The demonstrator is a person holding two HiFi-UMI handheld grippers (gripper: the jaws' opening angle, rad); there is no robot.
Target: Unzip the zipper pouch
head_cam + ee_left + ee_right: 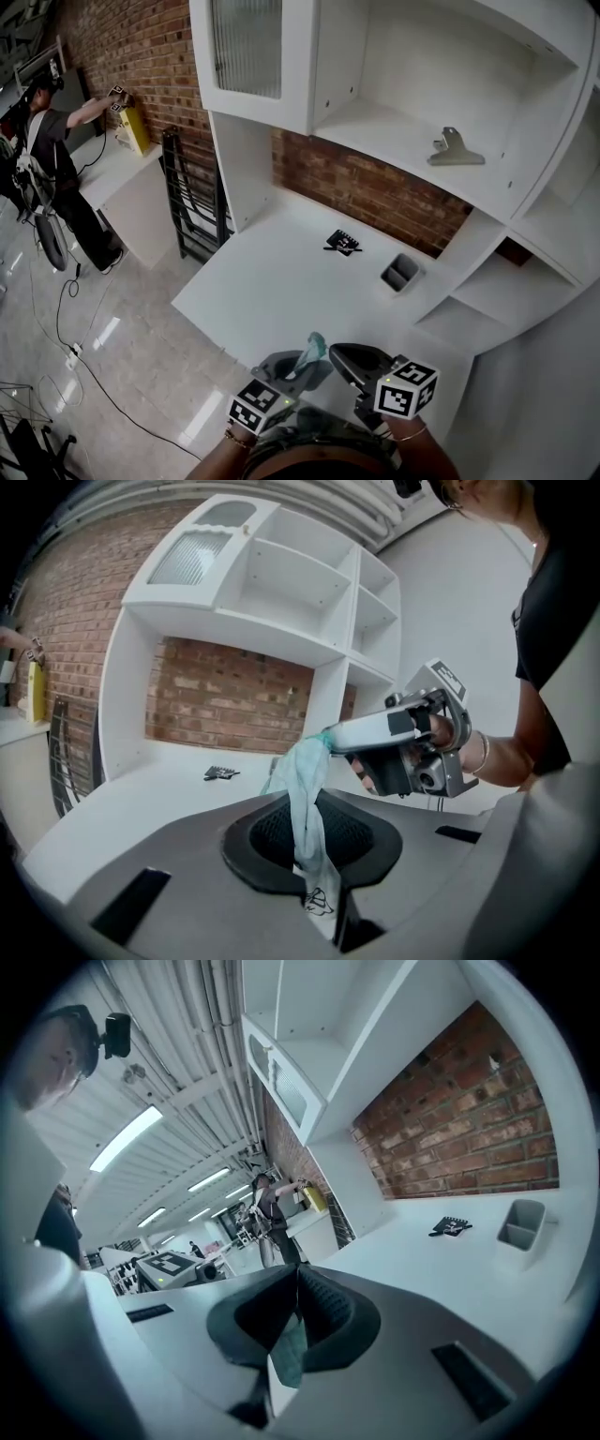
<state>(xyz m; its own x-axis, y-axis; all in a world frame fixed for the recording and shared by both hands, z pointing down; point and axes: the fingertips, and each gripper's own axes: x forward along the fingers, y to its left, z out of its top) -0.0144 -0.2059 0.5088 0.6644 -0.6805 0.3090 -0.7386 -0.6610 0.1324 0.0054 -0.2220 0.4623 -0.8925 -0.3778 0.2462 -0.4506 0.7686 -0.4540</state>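
White desk (272, 281) and shelving stand against a brick wall (375, 192), and above the desk's near edge hangs the zipper pouch (314, 345), a pale teal fabric thing held off the surface between both claws. The left gripper (302, 363) is clamped on its lower part, where a small dark logo shows on a white patch. The right gripper (336, 355) is pressed together on the upper teal end, so the fabric runs taut from one to the other. Whether the zip is open cannot be told. Farther back on the desk lie a small black item (342, 243) and a grey tub (401, 273), well apart from the pouch. A metal clip (455, 148) sits on a shelf above. Far left, a person (47, 159) stands by the wall.
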